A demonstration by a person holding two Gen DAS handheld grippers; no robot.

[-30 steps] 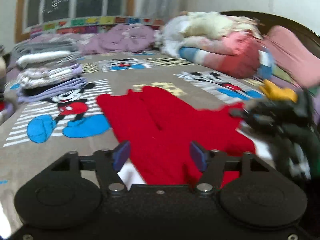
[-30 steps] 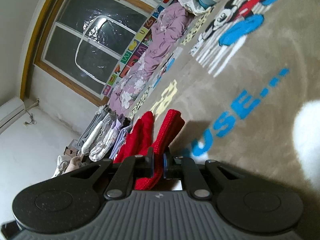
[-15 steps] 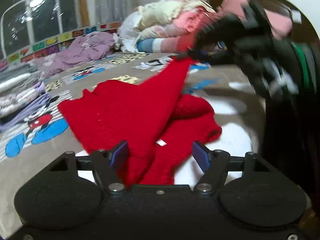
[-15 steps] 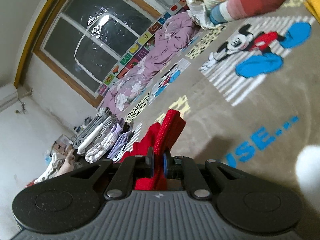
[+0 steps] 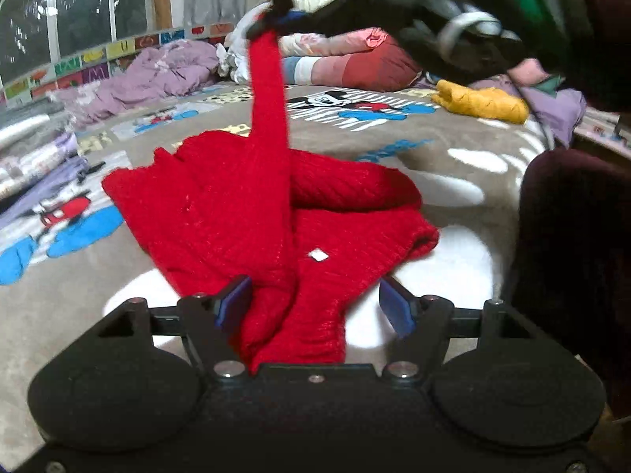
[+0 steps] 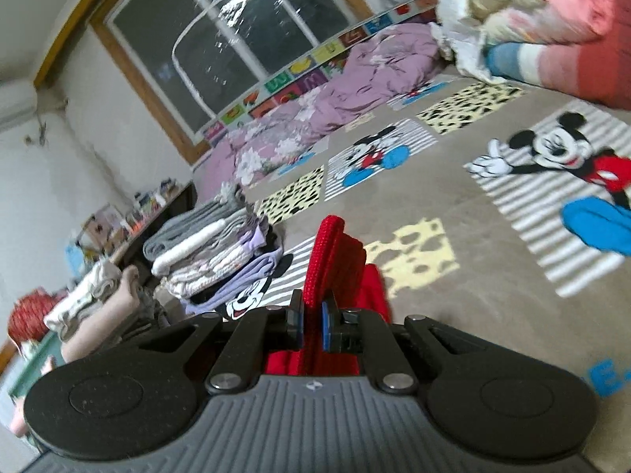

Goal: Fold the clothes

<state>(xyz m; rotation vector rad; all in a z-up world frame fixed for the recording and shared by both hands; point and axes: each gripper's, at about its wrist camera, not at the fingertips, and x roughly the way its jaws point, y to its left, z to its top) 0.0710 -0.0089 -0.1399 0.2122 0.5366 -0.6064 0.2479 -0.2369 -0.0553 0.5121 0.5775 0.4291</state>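
Sleeve grip: your right gripper [image 6: 311, 325] is clamped tight on the ribbed cuff of the red sweater [image 5: 252, 213]; in the left wrist view that gripper [image 5: 276, 25] sits high at 12 o'clock with the sleeve hanging from it.
Left jaws: your left gripper [image 5: 315, 307] stands wide apart and grips nothing; the sweater's near end lies between the pads, the pad at 9 o'clock just beside the knit, the one at 3 o'clock apart from it.
Key relation: the raised sleeve runs as a taut band from 12 o'clock down to the body at 6 o'clock, so its long axis points almost straight away from your left jaws.
Sweater body: it lies flat on the bed cover [image 5: 453, 146], spread from 10 o'clock to 3 o'clock, with a rolled fold at 2 o'clock.
Nearer hand: the left is nearer the body; only the right has the sleeve.
Open room: bare cover at 9 o'clock and at 1 o'clock gives you space to lay the sleeve across.
Edges: folded stack [image 6: 213, 252] far out at 9 o'clock, yellow garment [image 5: 479, 102] at 2 o'clock, a dark sleeve [image 5: 575, 260] close at 3 o'clock; I judge that last one the tightest side.
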